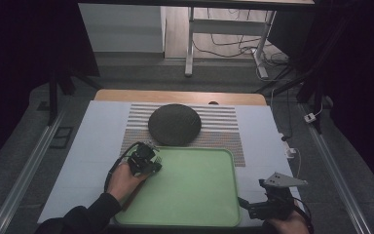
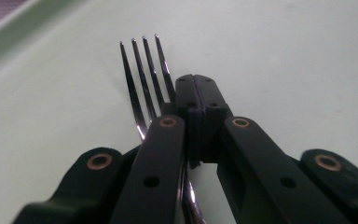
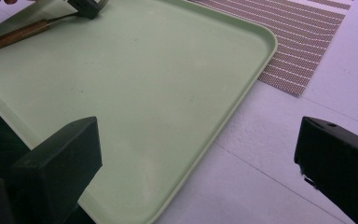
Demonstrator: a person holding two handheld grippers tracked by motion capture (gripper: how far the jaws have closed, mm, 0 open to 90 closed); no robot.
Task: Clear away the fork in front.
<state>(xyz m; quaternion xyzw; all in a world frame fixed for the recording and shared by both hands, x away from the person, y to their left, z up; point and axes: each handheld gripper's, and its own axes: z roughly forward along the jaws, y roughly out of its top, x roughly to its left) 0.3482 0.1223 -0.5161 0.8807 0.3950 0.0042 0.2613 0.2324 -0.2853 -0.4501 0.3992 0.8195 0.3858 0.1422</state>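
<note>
left tongs (image 2: 196,100) clamp fork (image 2: 144,74) | right tongs (image 3: 196,163) wide | tray (image 1: 195,195), no writing

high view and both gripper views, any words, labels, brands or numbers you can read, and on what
None: no readable text in these pictures.
The green tray, the fork in the left gripper, the dark round mat and the striped placemat bear no words, numbers or signs.
The right gripper shows no label either.
</note>
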